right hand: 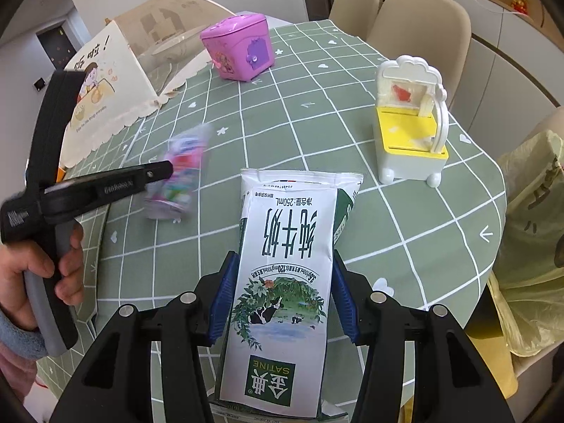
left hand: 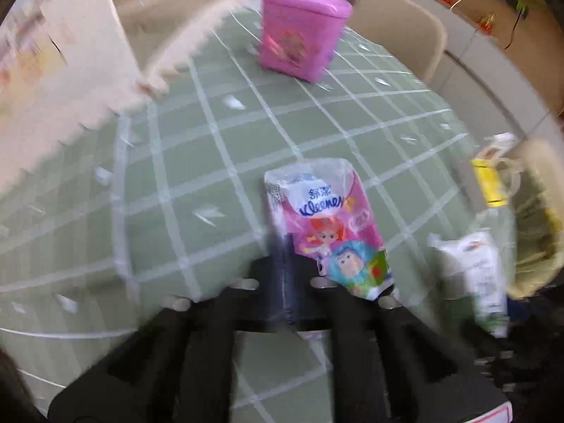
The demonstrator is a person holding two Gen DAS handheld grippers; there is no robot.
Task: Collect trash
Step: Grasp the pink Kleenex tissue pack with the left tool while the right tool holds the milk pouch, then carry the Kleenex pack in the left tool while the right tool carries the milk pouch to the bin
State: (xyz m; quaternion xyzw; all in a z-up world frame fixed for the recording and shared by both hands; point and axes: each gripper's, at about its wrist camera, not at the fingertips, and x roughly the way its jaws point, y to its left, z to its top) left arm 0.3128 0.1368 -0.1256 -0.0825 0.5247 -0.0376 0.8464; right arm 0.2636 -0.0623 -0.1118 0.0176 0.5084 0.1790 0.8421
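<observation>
My left gripper [left hand: 303,264] is shut on a pink Kleenex tissue wrapper [left hand: 328,225] and holds it above the green checked tablecloth [left hand: 197,162]; the view is blurred. In the right wrist view the left gripper [right hand: 165,172] shows at the left with the blurred wrapper [right hand: 179,172] in its tip. My right gripper [right hand: 282,282] is shut on a white milk carton [right hand: 285,268], its blue pads [right hand: 225,299] pressing both sides. The carton also shows at the right of the left wrist view [left hand: 483,275]. A yellowish trash bag [right hand: 532,232] hangs open off the table's right edge.
A pink toy box [right hand: 239,46] stands at the far side of the table. A white and yellow toy chair [right hand: 409,130] stands at the right. A cream cloth cover with a cartoon [right hand: 102,98] sits at the left. Beige chairs [right hand: 423,24] stand behind the table.
</observation>
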